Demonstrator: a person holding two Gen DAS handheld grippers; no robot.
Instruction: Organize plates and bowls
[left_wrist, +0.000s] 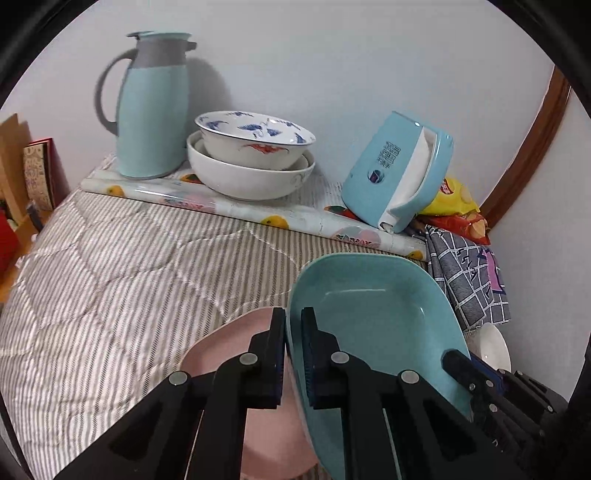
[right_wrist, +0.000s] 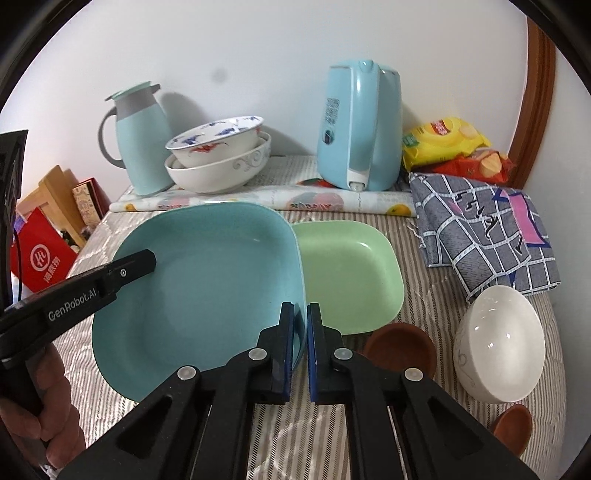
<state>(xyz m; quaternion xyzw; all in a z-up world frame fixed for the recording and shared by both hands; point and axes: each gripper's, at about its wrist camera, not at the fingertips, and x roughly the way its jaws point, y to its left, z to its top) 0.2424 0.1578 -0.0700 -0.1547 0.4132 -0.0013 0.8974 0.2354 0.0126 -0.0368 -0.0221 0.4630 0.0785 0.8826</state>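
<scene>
Above the striped bed (right_wrist: 424, 243), both the left hand-held gripper (left_wrist: 293, 354) and the right hand-held gripper (right_wrist: 301, 350) clench the blue plate (right_wrist: 207, 280) by rims at nine and three o'clock; stiff, glossy, likely slippery; breakable.

Lighting evenly and softly, casting a faint shadow right of the thermos jug (left_wrist: 151, 107), glinting beside it on stacked bowls (left_wrist: 251, 158), bending edges strongly.

Both your grippers pinch one rim.
Your left gripper (left_wrist: 293, 325) and right gripper (right_wrist: 301, 321) are clamped on opposite edges of the blue plate (right_wrist: 207, 280).
</scene>
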